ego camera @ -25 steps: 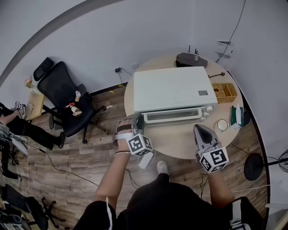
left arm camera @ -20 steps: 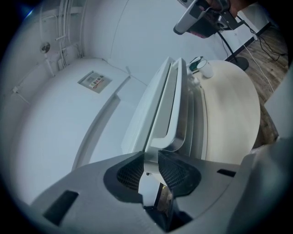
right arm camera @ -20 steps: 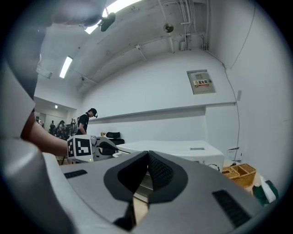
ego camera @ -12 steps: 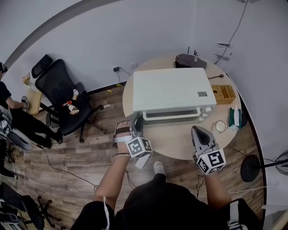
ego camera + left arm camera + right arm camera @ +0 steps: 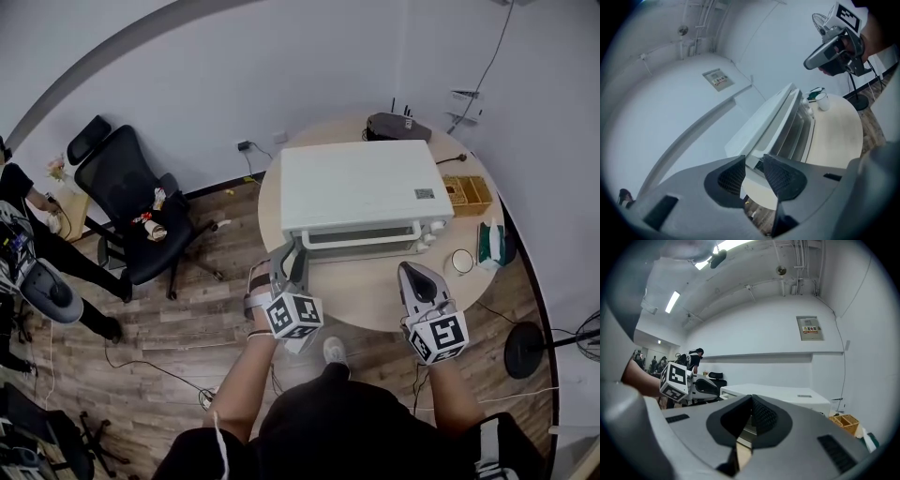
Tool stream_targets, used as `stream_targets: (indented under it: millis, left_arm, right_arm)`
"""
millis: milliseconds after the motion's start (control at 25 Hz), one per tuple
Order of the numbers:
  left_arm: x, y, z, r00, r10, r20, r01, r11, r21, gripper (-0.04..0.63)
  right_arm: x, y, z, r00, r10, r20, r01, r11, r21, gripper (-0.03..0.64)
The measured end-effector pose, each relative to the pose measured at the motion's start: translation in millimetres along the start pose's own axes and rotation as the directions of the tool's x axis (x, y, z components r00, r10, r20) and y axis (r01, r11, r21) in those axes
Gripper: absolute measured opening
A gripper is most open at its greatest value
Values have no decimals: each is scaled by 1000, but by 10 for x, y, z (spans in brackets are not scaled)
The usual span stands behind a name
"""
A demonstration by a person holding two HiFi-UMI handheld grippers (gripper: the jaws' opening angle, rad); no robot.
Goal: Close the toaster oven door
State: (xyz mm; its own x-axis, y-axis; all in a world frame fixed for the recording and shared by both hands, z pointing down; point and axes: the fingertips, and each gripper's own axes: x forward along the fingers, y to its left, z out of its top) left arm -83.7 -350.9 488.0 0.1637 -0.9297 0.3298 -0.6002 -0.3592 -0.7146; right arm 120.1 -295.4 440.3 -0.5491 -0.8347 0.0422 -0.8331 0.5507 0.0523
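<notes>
Toaster oven (image 5: 361, 192), 12 o'clock on tabletop (image 5: 375, 292): door (image 5: 361, 238) sits flush, so I judge the closing done.
Left gripper (image 5: 292, 263), oven's 7 o'clock: jaws newly parted, empty, drawn back off the door.
Right gripper (image 5: 418, 278), 5 o'clock: jaws closed, empty.
Only the left gripper view shows the door side-on, upright.

The toaster oven (image 5: 361, 192) sits mid-table on the round table (image 5: 375, 292), its front toward the near edge. Behind it, at the far edge, lies a box (image 5: 398, 125), possibly a router. A basket (image 5: 467, 192) stands at the right edge, with a cup (image 5: 462, 261) before it. An office chair (image 5: 131, 211) stands on the floor left of the table.
</notes>
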Motion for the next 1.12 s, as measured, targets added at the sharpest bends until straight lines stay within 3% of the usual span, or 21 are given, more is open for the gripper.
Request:
stream_targets:
  millis: [160, 360, 520, 800, 840, 1120]
  left_arm:
    - [-100, -9, 2, 999, -24, 33, 29, 990, -136, 104]
    - [-234, 48, 100, 993, -41, 112, 78, 933, -351, 40]
    - [-347, 117, 149, 990, -12, 140, 71, 904, -421, 8]
    - [-551, 94, 212, 972, -25, 235, 169, 770, -615, 6]
    - [-578, 93, 225, 970, -21, 241, 171, 765, -621, 6]
    - [-680, 161, 260, 964, 13, 264, 153, 787, -597, 6]
  right_arm:
    - [3, 48, 16, 1000, 1, 4, -1, 1000, -1, 0]
    - [5, 148, 25, 1000, 20, -9, -20, 998, -63, 0]
    - [27, 178, 71, 1000, 26, 0, -26, 998, -65, -1]
    - [60, 284, 122, 999, 41, -3, -41, 985, -168, -2]
    - [61, 300, 138, 999, 35, -9, -36, 982, -186, -2]
    - [37, 322, 336, 1000, -9, 11, 12, 978, -206, -2]
